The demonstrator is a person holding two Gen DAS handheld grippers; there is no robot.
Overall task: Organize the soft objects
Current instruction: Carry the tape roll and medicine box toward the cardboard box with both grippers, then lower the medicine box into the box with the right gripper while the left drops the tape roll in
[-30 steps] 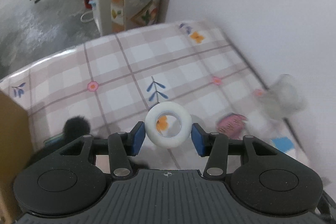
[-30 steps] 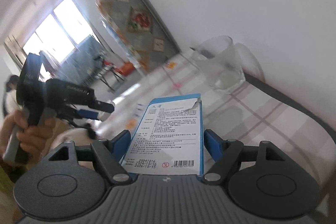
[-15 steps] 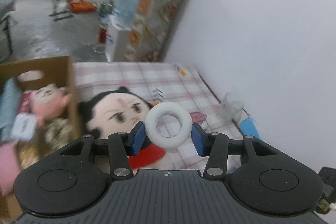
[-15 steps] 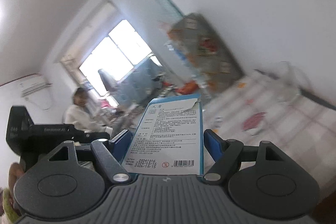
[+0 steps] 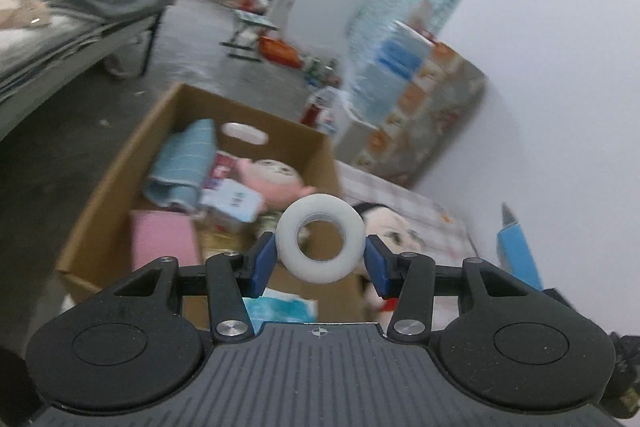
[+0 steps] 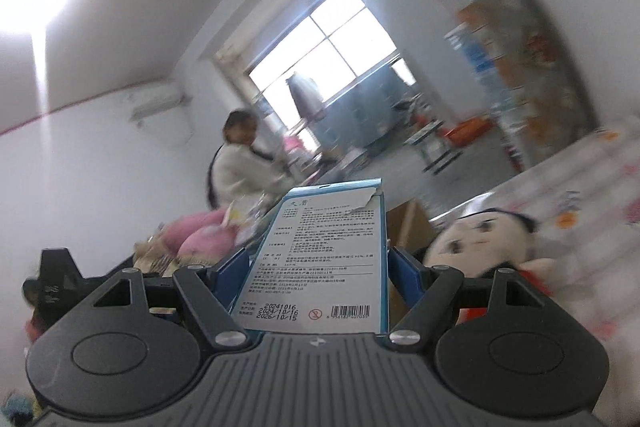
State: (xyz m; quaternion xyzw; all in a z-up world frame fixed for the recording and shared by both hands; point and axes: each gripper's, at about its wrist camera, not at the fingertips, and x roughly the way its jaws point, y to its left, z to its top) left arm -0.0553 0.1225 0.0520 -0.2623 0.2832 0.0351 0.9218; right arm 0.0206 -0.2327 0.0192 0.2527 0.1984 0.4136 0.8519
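My left gripper (image 5: 320, 263) is shut on a white ring-shaped roll (image 5: 321, 244) and holds it in the air near the right wall of an open cardboard box (image 5: 120, 171). The box holds a pink plush doll (image 5: 272, 175), a blue rolled cloth (image 5: 184, 163), a pink item (image 5: 164, 239) and small packets. My right gripper (image 6: 316, 267) is shut on a blue and white printed box (image 6: 320, 267), held upright in the air. A black-haired plush doll (image 6: 484, 239) lies on the checked table; it also shows in the left wrist view (image 5: 388, 227).
The checked tablecloth (image 6: 592, 183) runs along a white wall (image 5: 560, 67). A person in white (image 6: 240, 163) stands further back by a window. A bed with grey bedding (image 5: 80, 11) and pink plush toys (image 6: 204, 235) are to the left. A patterned mattress (image 5: 420, 123) leans on the wall.
Both grippers swung left, away from the table and the glass, towards the cardboard box, each keeping its hold. The box's inside has come into the left wrist view.
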